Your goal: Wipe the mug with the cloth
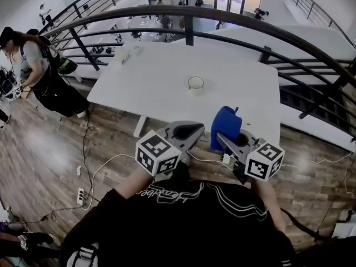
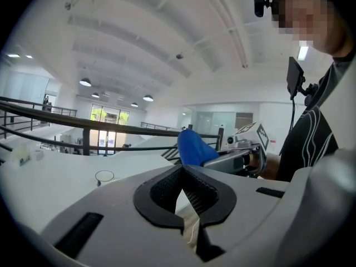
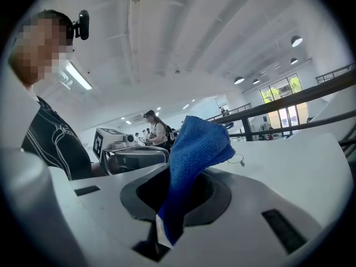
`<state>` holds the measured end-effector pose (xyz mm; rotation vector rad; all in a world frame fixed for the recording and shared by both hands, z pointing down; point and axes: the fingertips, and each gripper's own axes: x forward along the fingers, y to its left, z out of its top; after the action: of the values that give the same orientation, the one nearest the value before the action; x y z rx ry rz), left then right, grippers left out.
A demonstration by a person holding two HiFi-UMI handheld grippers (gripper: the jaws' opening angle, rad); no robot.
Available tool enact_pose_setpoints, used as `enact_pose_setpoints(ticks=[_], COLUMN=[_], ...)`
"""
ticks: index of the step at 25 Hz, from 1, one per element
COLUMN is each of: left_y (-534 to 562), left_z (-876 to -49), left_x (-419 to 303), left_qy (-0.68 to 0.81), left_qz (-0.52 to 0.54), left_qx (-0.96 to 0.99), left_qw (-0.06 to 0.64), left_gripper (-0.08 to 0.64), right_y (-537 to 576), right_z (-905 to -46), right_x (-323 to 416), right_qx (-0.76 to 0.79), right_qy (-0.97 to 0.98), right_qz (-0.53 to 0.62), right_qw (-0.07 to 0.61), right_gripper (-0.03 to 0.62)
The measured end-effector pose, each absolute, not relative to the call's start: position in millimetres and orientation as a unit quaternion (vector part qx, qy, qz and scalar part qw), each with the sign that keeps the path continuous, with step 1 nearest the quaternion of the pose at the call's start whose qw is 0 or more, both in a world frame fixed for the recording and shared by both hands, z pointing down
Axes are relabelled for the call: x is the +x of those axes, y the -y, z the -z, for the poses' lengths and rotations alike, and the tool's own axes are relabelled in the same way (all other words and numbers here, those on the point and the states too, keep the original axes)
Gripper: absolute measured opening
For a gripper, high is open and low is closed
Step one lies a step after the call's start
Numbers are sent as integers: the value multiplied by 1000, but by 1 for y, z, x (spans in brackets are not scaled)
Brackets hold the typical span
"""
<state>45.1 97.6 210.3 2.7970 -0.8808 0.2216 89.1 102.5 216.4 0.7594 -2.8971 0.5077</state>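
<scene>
White bench (image 1: 167,93) holds the mug (image 1: 195,83), far off. Right gripper (image 1: 222,139) fingers clamp the cloth (image 1: 225,124); left gripper (image 1: 196,131) fingers are together, empty. Likely next: reaching the mug.

**Bright blue against white and grey**

The cloth (image 1: 225,128) is bright blue. The table (image 1: 144,88) is plain white, and the mug (image 1: 195,83) looks pale and see-through. The left claw (image 1: 192,131) and right claw (image 1: 228,139) are light grey with black pads and black-and-white square markers.
</scene>
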Motion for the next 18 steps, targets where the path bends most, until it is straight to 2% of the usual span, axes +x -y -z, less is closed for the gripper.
enact_pose_setpoints(ticks=[18], left_y=[-126], left_z=[-187], left_x=[58], left_qy=[294], left_qz=[-79], left_qx=[949], left_qw=[79], left_gripper=[8], right_y=[-129], right_z=[-199], right_x=[89], right_qx=[241], right_qy=[955], right_qz=[-170], right_qw=[37], right_gripper=[51])
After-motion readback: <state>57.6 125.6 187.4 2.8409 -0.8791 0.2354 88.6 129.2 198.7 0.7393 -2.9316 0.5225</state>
